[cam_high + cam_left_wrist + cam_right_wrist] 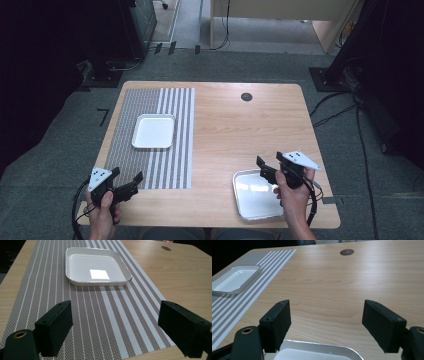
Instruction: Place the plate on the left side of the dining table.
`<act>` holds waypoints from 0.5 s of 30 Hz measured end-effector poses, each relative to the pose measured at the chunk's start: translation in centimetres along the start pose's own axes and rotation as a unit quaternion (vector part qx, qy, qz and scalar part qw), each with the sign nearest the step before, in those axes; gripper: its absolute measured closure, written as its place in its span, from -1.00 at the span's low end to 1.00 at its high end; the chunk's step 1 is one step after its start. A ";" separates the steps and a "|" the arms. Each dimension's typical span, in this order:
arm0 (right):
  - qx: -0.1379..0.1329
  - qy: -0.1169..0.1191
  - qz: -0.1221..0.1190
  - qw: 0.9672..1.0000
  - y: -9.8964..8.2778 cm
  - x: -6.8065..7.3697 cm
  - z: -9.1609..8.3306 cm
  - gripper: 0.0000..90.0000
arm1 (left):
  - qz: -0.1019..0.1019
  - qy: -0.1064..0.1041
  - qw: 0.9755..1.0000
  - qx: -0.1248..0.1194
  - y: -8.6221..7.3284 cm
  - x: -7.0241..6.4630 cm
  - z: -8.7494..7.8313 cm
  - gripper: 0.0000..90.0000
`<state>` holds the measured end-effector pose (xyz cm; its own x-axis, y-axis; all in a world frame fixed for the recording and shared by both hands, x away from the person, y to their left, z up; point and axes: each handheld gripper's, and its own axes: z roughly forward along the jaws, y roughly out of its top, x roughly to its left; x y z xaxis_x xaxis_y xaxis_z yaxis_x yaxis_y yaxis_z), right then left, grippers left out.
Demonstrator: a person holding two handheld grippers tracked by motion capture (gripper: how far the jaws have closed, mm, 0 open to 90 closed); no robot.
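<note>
Wooden bench [235,130], rounded corners, dark round grommet hole [246,97] near far edge.

Striped woven placemat [150,165] on left half of bench; fine grey weave at its left, broad white stripes at its right.

White square tray [153,131] on placemat, far half, straddling fine and broad stripes; shallow, rim raised, bright square reflection inside in left gripper view [96,266].

Silver metal tray [252,197] on bare wood at near right corner of bench, well apart from placemat.

Left hand-held gripper [131,181], held in left hand [102,212] at near left corner, above near end of placemat; jaws spread wide, nothing between them. White tray straight ahead of it, well apart.

Right hand-held gripper [260,166], held in right hand [292,192] at near right, above far right part of silver tray; jaws spread wide, nothing between them. Silver tray rim just below jaws in right gripper view [319,350]; white tray far off to upper left there.

No legible brand, label or writing on trays, placemat or either gripper.
</note>
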<state>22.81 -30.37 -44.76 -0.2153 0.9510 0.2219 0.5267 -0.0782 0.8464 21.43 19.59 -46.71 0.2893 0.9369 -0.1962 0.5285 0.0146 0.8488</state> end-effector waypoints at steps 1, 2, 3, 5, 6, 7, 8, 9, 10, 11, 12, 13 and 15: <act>-0.001 -0.001 0.001 1.000 -0.1 -0.2 -0.2 -0.48 | 0.000 0.000 1.000 -0.004 -0.1 0.3 -0.1 -0.76; -0.003 -0.004 0.005 1.000 -0.4 -0.8 -0.6 -0.48 | 0.000 0.003 1.000 -0.005 -0.2 0.4 -0.1 -0.77; -0.004 -0.006 0.005 1.000 -0.5 -1.0 -0.8 -0.48 | 0.002 0.005 1.000 -0.006 -0.2 0.5 -0.2 -0.77; -0.003 -0.016 0.007 1.000 -1.1 -2.1 -1.4 -0.48 | 0.002 0.007 1.000 -0.007 -0.4 1.0 -0.3 -0.78; -0.002 -0.019 0.008 1.000 -1.3 -2.3 -1.6 -0.48 | 0.002 0.007 1.000 -0.007 -0.4 1.0 -0.3 -0.78; -0.001 -0.024 0.008 1.000 -1.5 -2.8 -1.8 -0.48 | 0.005 0.010 1.000 -0.008 -0.5 1.3 -0.4 -0.78; 0.000 -0.026 0.009 1.000 -1.7 -3.1 -2.0 -0.48 | 0.005 0.013 1.000 -0.007 -0.6 1.4 -0.4 -0.78; 0.001 -0.030 0.010 1.000 -1.9 -3.5 -2.2 -0.48 | 0.004 0.016 1.000 -0.007 -0.6 1.7 -0.4 -0.78; 0.001 -0.030 0.010 1.000 -1.9 -3.5 -2.2 -0.48 | 0.004 0.016 1.000 -0.007 -0.6 1.7 -0.4 -0.79; 0.002 -0.039 0.011 0.999 -2.5 -4.4 -2.6 -0.48 | 0.001 0.022 1.000 -0.007 -0.7 2.1 -0.4 -0.79; 0.002 -0.039 0.011 0.999 -2.5 -4.4 -2.6 -0.48 | 0.001 0.022 1.000 -0.007 -0.7 2.1 -0.4 -0.79; 0.002 -0.041 0.012 0.999 -2.6 -4.7 -2.7 -0.48 | -0.003 0.025 1.000 -0.005 -0.8 2.5 -0.3 -0.79; -0.001 -0.046 0.021 0.999 -3.3 -5.8 -3.3 -0.48 | -0.009 0.027 1.000 -0.003 -0.9 2.9 -0.3 -0.81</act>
<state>19.65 -36.65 -47.25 -0.1161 0.9705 0.2113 0.5319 -0.1189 0.8384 21.60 22.39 -47.88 0.2371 0.9538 -0.1844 0.5288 0.0325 0.8481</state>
